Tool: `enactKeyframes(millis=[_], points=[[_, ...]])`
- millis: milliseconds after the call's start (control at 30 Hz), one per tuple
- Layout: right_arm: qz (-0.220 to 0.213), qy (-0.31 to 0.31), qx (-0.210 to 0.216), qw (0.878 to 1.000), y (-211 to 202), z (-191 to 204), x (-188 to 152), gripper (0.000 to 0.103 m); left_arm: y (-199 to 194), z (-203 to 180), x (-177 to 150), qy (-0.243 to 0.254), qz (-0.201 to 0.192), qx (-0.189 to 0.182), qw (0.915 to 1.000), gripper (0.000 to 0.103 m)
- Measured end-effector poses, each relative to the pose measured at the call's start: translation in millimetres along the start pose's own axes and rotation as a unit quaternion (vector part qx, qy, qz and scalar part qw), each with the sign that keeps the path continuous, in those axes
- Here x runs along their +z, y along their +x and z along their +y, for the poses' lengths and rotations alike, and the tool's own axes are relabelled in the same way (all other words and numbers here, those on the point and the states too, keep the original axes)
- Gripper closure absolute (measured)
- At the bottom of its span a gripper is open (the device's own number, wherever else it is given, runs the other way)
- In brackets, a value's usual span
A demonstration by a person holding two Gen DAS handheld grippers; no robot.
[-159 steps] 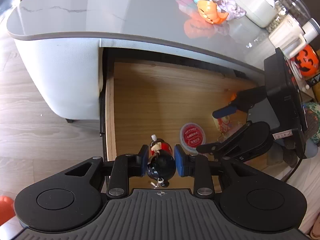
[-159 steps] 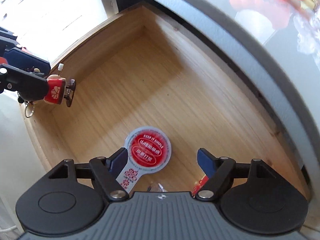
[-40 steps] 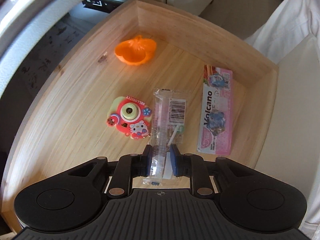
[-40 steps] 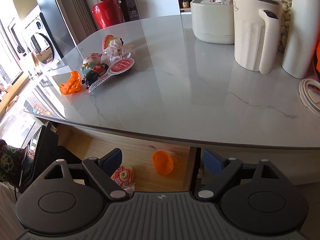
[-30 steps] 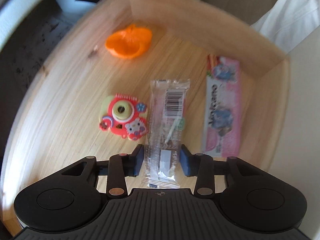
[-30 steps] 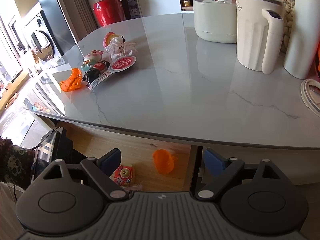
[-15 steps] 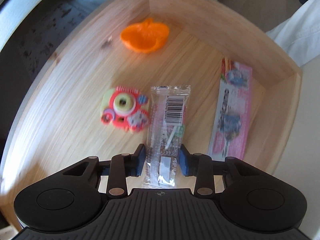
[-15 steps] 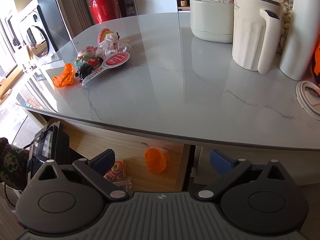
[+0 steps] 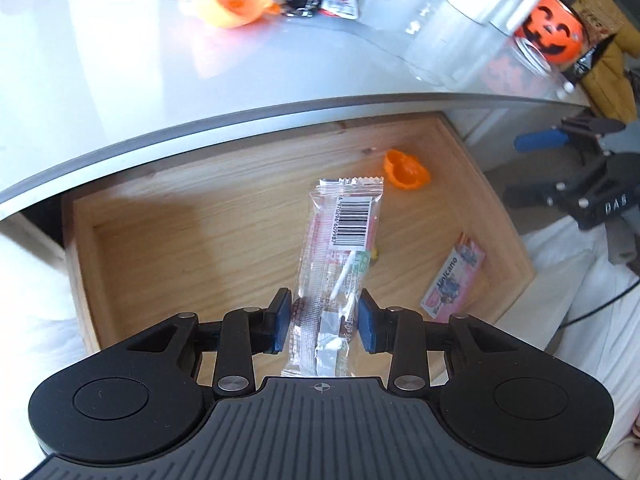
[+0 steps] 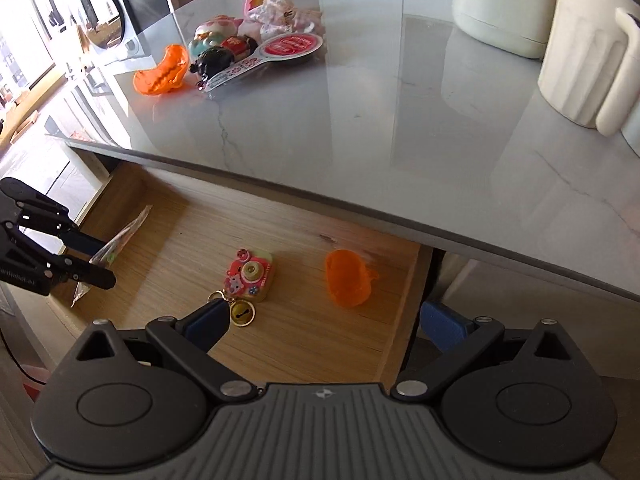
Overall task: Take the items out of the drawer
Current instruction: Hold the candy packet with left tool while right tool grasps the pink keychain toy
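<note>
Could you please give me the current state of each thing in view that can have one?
Drawer: pulled open.
Left gripper: shut on the clear packet, lifted off the drawer floor.
Right gripper: open, empty.
Toy camera: lying in the drawer.
Orange cup: on its side in the drawer.
Pink packet: flat in the drawer.

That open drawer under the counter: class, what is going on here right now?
A person with a gripper in each hand is emptying the wooden drawer. The left gripper holds a clear wrapped packet lifted above the drawer. The right gripper hangs open over the toy camera keychain and orange toy. Several toys already sit on the countertop.
</note>
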State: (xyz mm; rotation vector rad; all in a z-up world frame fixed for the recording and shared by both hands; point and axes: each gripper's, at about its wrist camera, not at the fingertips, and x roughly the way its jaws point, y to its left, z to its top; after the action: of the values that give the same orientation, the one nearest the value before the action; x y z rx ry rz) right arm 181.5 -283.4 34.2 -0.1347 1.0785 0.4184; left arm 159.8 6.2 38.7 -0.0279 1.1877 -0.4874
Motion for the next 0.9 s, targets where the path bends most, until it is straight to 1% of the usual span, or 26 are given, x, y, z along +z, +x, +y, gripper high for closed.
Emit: enactKeyframes(millis=[133, 233, 300, 400, 433, 467, 600, 767, 900], points=[[0.044, -0.025, 0.027, 0.998, 25, 29, 8, 0.002, -7, 10, -5, -0.031, -0.022, 0.001, 0.9993, 0.065], [0.063, -0.064, 0.03, 0.995, 50, 55, 17, 0.002, -5, 12, -9, -0.034, -0.027, 0.027, 0.9987, 0.065], [0.076, -0.105, 0.031, 0.991, 65, 73, 20, 0.004, -1, 17, -14, -0.033, -0.026, 0.038, 0.9984, 0.065], [0.087, -0.177, 0.022, 0.98, 86, 98, 19, 0.008, 3, 19, -19, -0.037, -0.021, 0.039, 0.9983, 0.065], [0.092, -0.189, 0.019, 0.977, 92, 103, 18, 0.01, 4, 20, -20, -0.039, -0.018, 0.04, 0.9983, 0.065], [0.1, -0.197, 0.017, 0.975, 99, 107, 16, 0.013, 5, 23, -22, -0.042, -0.014, 0.041, 0.9981, 0.065], [0.122, -0.199, 0.006, 0.972, 122, 111, 14, 0.018, -1, 37, -30, -0.063, -0.006, 0.045, 0.997, 0.065], [0.12, -0.201, -0.022, 0.972, 139, 108, 16, 0.018, -7, 49, -34, -0.104, -0.008, 0.029, 0.9942, 0.065], [0.121, -0.22, -0.023, 0.968, 148, 113, 15, 0.018, -7, 49, -35, -0.106, -0.004, 0.032, 0.9938, 0.065]])
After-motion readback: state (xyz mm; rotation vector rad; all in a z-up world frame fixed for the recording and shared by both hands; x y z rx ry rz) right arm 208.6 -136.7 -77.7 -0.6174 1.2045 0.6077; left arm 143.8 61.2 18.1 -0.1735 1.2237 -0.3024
